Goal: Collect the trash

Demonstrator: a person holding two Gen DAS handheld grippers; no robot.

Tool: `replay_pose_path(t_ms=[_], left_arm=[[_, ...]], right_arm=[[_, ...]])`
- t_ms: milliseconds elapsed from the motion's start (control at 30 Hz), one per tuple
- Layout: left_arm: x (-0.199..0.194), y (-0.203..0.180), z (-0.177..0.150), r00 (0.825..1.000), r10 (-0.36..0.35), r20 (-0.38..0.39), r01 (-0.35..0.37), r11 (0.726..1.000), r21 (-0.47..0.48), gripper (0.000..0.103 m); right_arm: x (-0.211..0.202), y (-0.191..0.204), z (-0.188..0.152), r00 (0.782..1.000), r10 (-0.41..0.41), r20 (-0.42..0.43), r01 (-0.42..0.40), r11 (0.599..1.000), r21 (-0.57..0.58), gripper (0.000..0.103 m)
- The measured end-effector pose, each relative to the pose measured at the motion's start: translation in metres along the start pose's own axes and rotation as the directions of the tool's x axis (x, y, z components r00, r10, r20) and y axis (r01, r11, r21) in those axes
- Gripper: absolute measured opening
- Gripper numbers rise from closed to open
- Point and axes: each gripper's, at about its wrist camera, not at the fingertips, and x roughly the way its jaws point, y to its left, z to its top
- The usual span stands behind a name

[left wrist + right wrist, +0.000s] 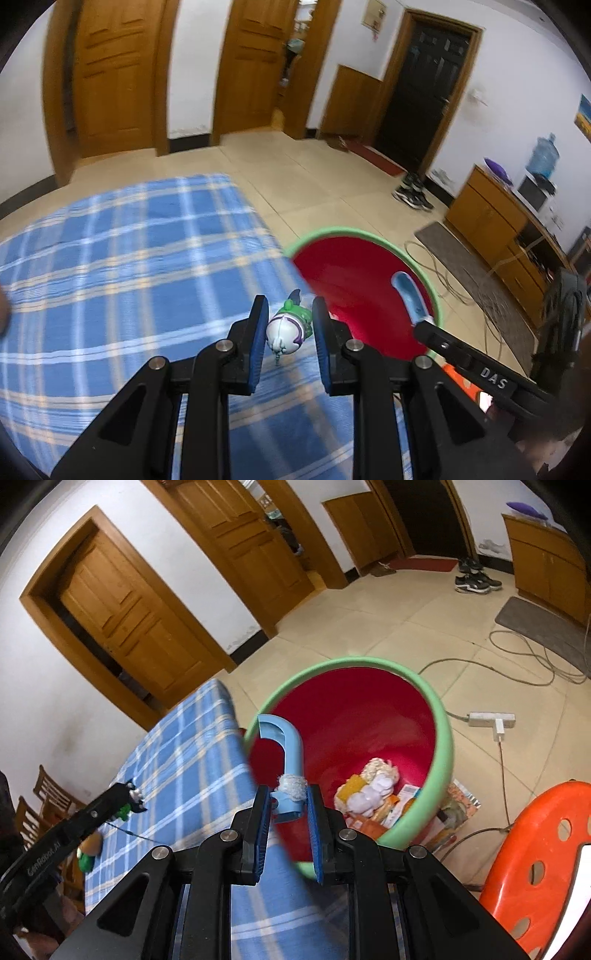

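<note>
The right hand-held gripper (289, 805) clamps a curved blue plastic piece (286, 753) over the red bin (441, 738); the left hand-held gripper (290, 325) clamps a small toy figure (286, 330), its details blurred.

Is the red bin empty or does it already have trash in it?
Not empty. The right wrist view shows crumpled tissues and wrappers piled at the bottom of the red bin, well below its green rim.

Curved blue plastic piece (290, 760), white-wrapped near base, is held upright over red bin (445, 738) w/ green rim; wrappers inside.
</note>
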Motion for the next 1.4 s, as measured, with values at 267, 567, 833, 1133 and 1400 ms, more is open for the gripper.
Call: replay_pose_path(t_ms=[267,567,833,1133,1400], left_arm=[[0.047,-0.036,0.002,0.993,-0.089,-0.072,0.092,0.995,0.034,0.024],[0.079,-0.057,0.011,0.992,-0.096,-0.082,0.102,0.992,0.071,0.028],[0.065,-0.045,0.006,0.996,-0.033,-0.078,0.036,0.998,0.043,0.043],[-0.010,-0.007,-0.012,0.997,0.078,0.002,-0.078,0.997,-0.005,0.055],[-0.089,0.030,-0.038,0.976,0.192,0.106,-0.186,0.981,-0.063,0.072]], right_arm=[[0.010,-0.027,0.004,1.000,0.004,-0.018,-0.003,0.999,0.045,0.022],[0.013,-0.039,0.004,1.000,-0.001,-0.026,0.002,0.998,0.060,0.031],[0.006,-0.029,0.000,0.999,0.019,-0.031,-0.018,0.999,0.031,0.037],[-0.040,0.021,-0.014,0.998,0.049,0.039,-0.045,0.995,-0.094,0.053],[-0.078,0.070,-0.048,0.989,0.076,0.127,-0.046,0.974,-0.222,0.071]])
